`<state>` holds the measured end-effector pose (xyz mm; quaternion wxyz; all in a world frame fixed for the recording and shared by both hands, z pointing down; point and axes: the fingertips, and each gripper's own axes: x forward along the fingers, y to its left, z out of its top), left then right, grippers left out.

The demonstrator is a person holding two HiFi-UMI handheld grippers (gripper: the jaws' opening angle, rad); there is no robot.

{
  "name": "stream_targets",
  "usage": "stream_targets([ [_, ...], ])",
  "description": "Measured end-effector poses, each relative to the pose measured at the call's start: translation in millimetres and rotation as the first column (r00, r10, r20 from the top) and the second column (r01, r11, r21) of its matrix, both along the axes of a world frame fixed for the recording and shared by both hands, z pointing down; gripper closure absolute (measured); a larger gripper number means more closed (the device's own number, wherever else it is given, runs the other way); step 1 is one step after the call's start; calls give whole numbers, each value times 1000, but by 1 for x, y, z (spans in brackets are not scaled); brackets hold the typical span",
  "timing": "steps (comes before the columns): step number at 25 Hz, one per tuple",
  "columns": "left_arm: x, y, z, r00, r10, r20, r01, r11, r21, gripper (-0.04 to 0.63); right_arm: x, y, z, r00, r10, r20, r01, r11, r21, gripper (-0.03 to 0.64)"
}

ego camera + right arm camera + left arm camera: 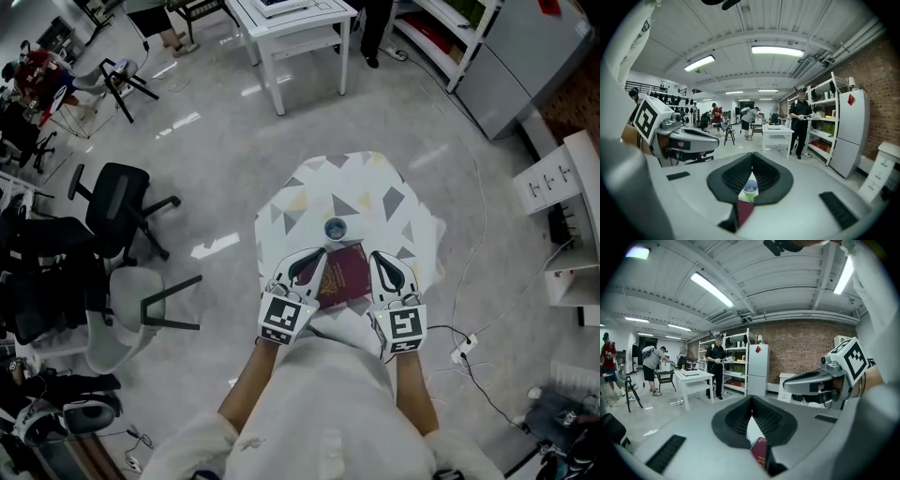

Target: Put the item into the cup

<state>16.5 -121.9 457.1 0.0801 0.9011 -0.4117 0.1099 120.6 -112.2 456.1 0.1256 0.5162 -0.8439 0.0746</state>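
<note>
A small desk (375, 187) with a white cloth printed with grey and yellow triangles carries the two things of the task. The cup (335, 228) stands upright near the middle of the desk. It is small and round, and it looks bluish inside. The dark red booklet (343, 274) lies flat on the cloth just beside the cup, on the side of the cup nearer to the person. It is outside the cup, and I cannot tell if its far edge touches the cup.

The left gripper (319, 255) lies low over the edge of the booklet that is left of the cup, and its tips point toward the cup. In the left gripper view its tongs (751, 399) are closed, tip against tip. The booklet (759, 451) shows through the gap behind the tips, together with some white cloth. Nothing is pinched at the tips themselves.

The right gripper (377, 258) lies on the other side, right of the cup and along the opposite edge of the booklet. In the right gripper view its tongs (752, 157) are also closed at the tips. The cup (750, 187) shows through the gap behind them, and a corner of the booklet (744, 211) shows nearer to the camera than the cup.
</note>
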Motion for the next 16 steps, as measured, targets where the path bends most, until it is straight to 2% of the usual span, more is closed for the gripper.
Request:
stream_targets([
  [5,-5,-9,-8,999,-44,-27,45,999,25,583,3,-4,-9,1000,11,17,-11,999,31,615],
  [16,-15,-23,-19,995,-67,-69,71,996,58,583,8,-17,-25,998,50,35,-52,995,80,614],
])
